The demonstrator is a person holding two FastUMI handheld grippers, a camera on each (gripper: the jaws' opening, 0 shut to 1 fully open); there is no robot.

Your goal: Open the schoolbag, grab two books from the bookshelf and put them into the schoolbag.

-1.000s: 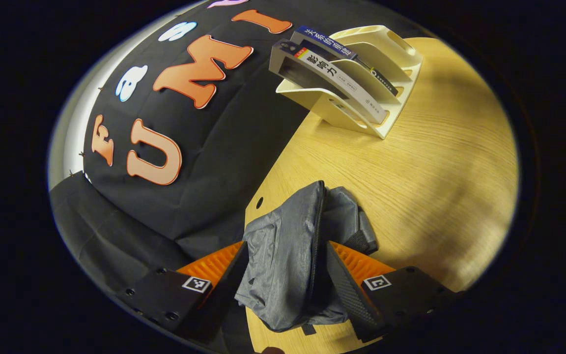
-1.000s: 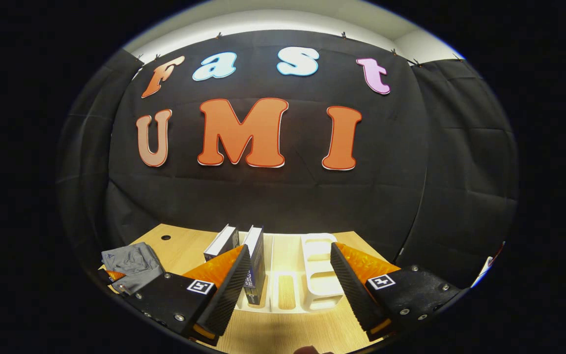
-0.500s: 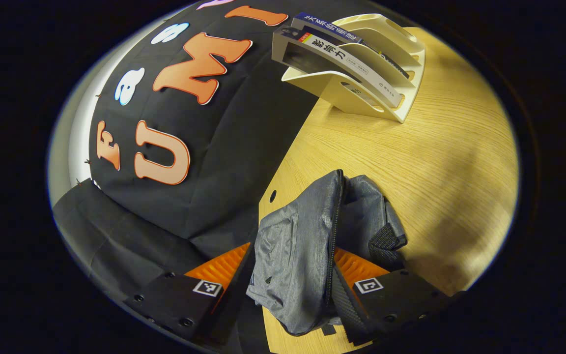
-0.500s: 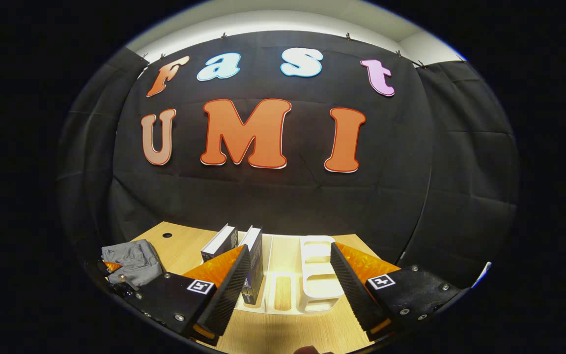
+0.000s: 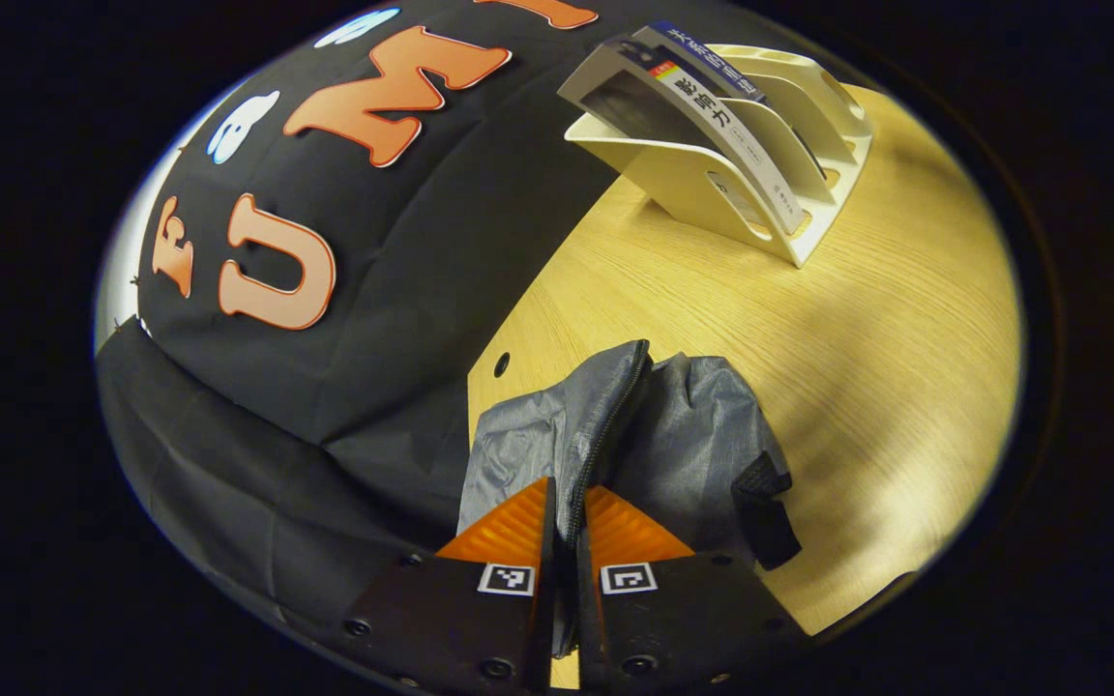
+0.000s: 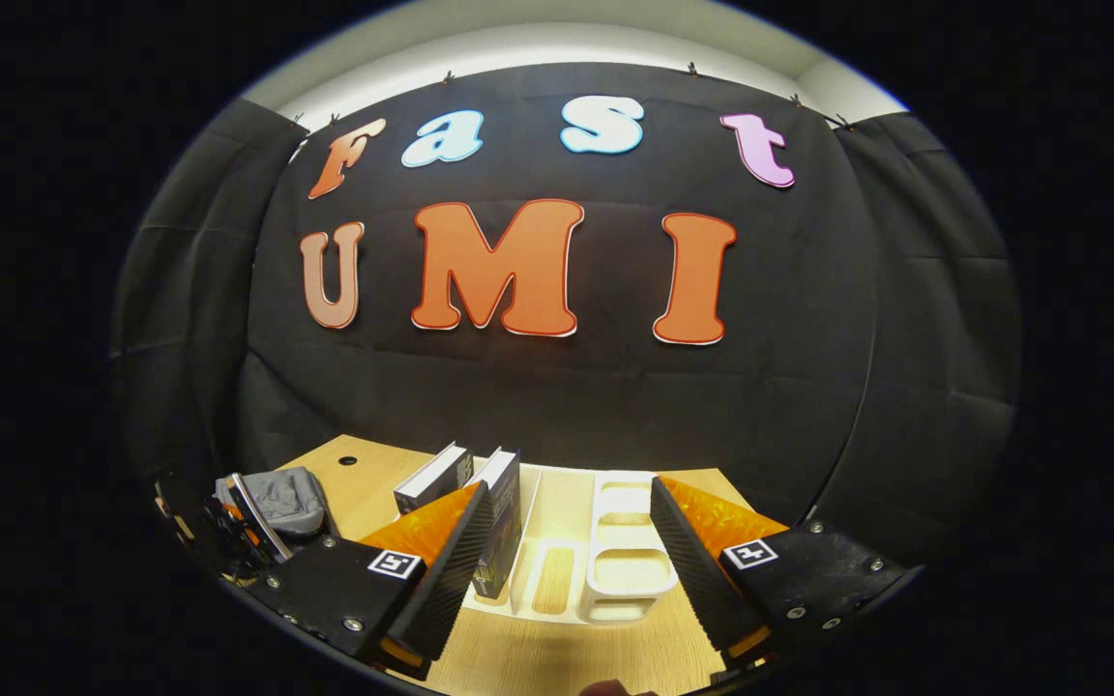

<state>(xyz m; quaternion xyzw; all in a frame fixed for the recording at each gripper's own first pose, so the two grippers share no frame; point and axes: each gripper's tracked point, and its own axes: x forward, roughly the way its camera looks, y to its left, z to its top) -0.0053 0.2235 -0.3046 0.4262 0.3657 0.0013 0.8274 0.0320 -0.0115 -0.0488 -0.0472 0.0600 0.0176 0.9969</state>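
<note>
Left gripper view showed the left hand-held gripper [image 5: 567, 512] pinching the grey schoolbag [image 5: 673, 445] at its zipper line [image 5: 605, 435], the bag slumped on the counter [image 5: 857, 319] near the back edge. Two books [image 5: 712, 106] leaned in the white bookshelf [image 5: 789, 184] farther along. Right gripper view had the right hand-held gripper [image 6: 567, 546] spread wide, facing the shelf. Judged best: hold the fabric firm beside the zipper and pull steadily along the teeth, keeping the bag from dragging.

The right claw [image 6: 567, 556] gapes wide before the bookshelf [image 6: 615, 570] (two books [image 6: 499, 507] standing in it).
</note>
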